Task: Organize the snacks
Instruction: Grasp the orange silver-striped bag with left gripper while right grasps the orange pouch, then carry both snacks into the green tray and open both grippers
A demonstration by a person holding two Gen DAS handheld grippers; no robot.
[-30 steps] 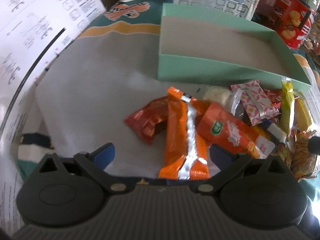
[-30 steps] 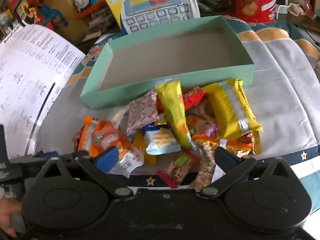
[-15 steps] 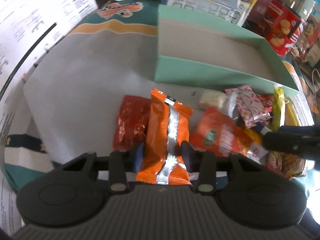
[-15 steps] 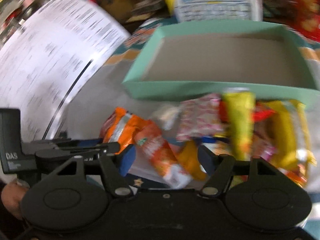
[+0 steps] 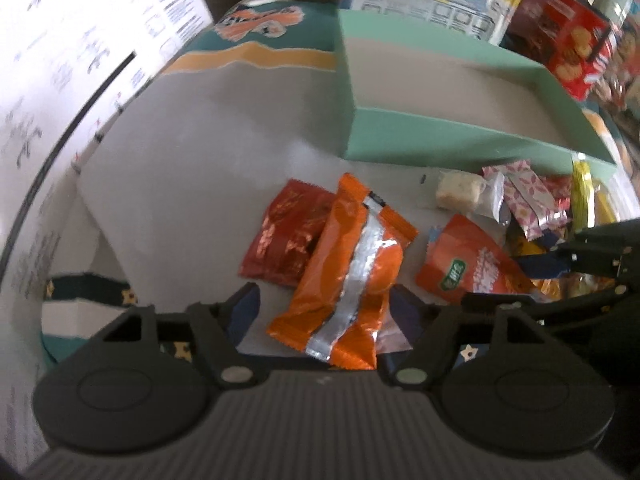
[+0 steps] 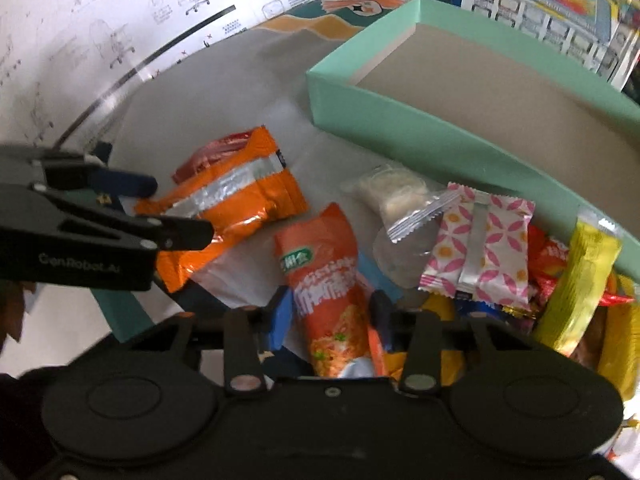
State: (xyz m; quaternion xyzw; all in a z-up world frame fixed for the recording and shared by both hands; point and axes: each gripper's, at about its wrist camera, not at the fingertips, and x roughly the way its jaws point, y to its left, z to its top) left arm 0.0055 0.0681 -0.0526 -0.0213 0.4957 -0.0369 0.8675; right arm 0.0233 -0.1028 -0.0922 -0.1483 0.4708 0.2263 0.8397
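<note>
The orange pack [image 5: 347, 280] with the silver seam lay on the grey cloth [image 5: 192, 168], between the fingers of the left tongs [image 5: 326, 308], which stood spread with gaps to either side of it, gripping nothing. It overlapped a red pack [image 5: 286, 240] on its left. To the right, the right tongs [image 6: 330, 312] had closed on the near end of the orange pouch [image 6: 328, 280] with the green label, both blue pads pressed against its sides. Just beyond lay a clear-wrapped pastry [image 6: 394, 196] and a pink-patterned pack [image 6: 480, 248], with a yellow stick pack [image 6: 580, 276] and more snacks heaped farther right. The mint-green box [image 6: 400, 120] sat on the far side, its brown floor bare. A white instruction sheet [image 6: 100, 32] lay at far left.
</note>
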